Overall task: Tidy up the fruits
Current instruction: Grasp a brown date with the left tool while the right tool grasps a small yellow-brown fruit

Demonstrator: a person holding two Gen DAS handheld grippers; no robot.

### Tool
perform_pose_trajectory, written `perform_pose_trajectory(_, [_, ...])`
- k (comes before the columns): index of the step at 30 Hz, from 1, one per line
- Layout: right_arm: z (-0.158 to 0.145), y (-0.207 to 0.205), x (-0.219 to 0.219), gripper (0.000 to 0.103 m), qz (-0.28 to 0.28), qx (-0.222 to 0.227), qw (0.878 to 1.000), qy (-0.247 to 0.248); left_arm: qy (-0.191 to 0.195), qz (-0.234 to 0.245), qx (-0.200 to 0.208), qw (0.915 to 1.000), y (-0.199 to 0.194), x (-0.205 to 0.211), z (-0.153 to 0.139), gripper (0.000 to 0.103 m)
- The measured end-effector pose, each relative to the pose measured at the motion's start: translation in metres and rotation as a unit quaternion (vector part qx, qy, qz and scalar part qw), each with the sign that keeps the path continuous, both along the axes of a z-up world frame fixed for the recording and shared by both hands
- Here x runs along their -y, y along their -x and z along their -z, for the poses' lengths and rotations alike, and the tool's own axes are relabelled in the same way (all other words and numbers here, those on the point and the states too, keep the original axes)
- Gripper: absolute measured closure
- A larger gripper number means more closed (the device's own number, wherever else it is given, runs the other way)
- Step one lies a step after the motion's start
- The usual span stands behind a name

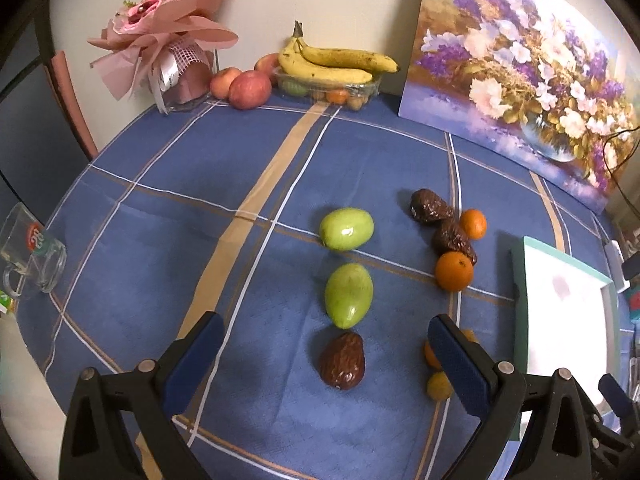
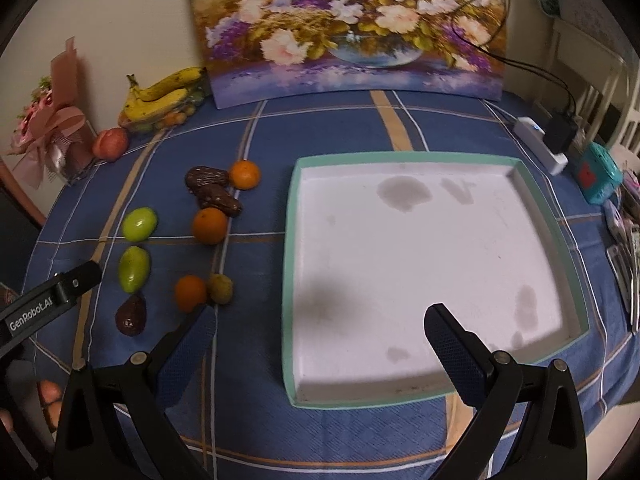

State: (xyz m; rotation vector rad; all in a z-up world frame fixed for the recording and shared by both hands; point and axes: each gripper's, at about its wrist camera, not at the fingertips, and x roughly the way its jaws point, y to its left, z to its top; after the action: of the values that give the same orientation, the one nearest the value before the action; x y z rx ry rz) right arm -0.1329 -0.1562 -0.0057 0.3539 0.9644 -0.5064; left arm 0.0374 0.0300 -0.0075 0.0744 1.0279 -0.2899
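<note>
Left hand-held gripper (image 1: 324, 354): jaws spread wide, holding nothing, raised above the tabletop (image 1: 168, 208); a wrinkled brown fruit (image 1: 343, 361) lies between the fingers.
Right hand-held gripper (image 2: 320, 340): jaws equally wide, holding nothing, hovering over the near edge of the teal-rimmed tray (image 2: 289, 240).
Tray: white floor with a few grey stains, no fruit in it.
Near fruits, left view: two green fruits (image 1: 347, 295) in line at 12 o'clock from the brown one; a small orange (image 1: 432, 354) and a yellowish fruit (image 1: 439, 385) at 3 o'clock, partly behind the right finger.
Farther cluster: two more brown fruits (image 1: 431, 206) and two oranges (image 1: 454, 271) touching, at 1 o'clock.
Far edge: bananas (image 1: 336, 62) on a clear container, apples (image 1: 250, 89), bouquet (image 1: 168, 36), flower painting (image 1: 520, 64).
</note>
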Motion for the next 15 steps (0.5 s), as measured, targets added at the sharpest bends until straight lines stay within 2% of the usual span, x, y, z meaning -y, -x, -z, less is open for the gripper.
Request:
perform_pose_trajectory(4, [-0.004, -0.008, -0.004, 0.0, -0.017, 0.019, 1.0, -0.002, 0.02, -0.001, -0.027, 0.9994, -0.009, -0.007, 0.004, 0.0])
perform_pose_trajectory(10, [-0.01, -0.022, -0.013, 0.002, -0.05, 0.05, 0.997, -0.009, 0.037, -0.034, -0.041, 0.9979, -0.018, -0.022, 0.008, 0.0])
perform_pose_trajectory(12, [-0.011, -0.028, -0.015, 0.01, -0.061, 0.057, 0.996, -0.015, 0.041, -0.043, -0.053, 0.9968, -0.021, -0.025, 0.012, 0.001])
perform_pose_trajectory(15, [-0.009, -0.036, -0.017, 0.017, -0.071, 0.058, 0.995, -0.026, 0.044, -0.05, -0.077, 0.9948, -0.023, -0.028, 0.02, 0.005])
